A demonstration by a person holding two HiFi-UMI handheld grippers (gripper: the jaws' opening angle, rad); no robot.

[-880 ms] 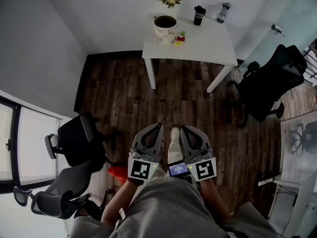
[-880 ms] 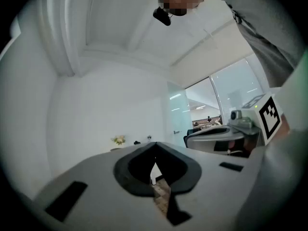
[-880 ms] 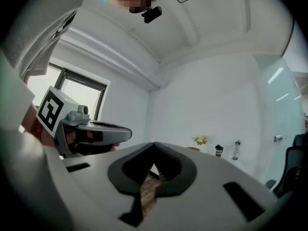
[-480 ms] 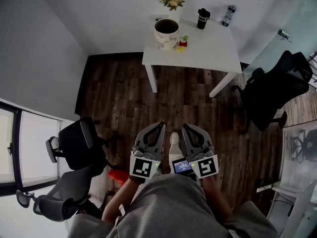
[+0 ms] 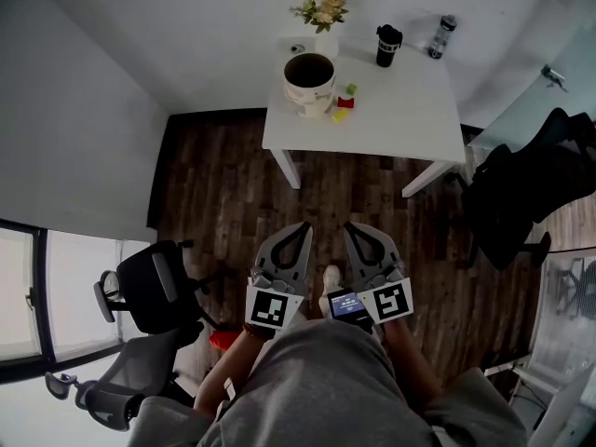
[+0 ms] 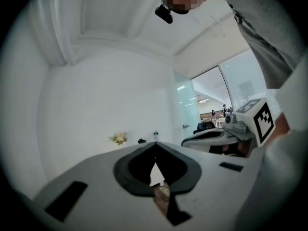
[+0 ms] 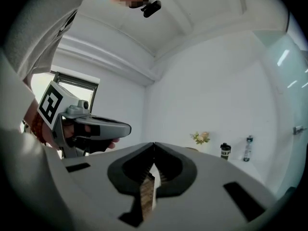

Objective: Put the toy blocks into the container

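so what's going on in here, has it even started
A person stands well back from the white table, holding the left gripper and the right gripper level. Both are shut with nothing in them. The toy blocks lie on the table right beside the container, so neither gripper has reached them yet.

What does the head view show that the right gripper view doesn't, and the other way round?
Only the head view: the three toy blocks, green, red and yellow, lying beside the container on the table. Only the right gripper view: the ceiling, and a close look along the right gripper, whose jaws are shut with nothing between them. Both: the flowers, black cup, bottle and left gripper.
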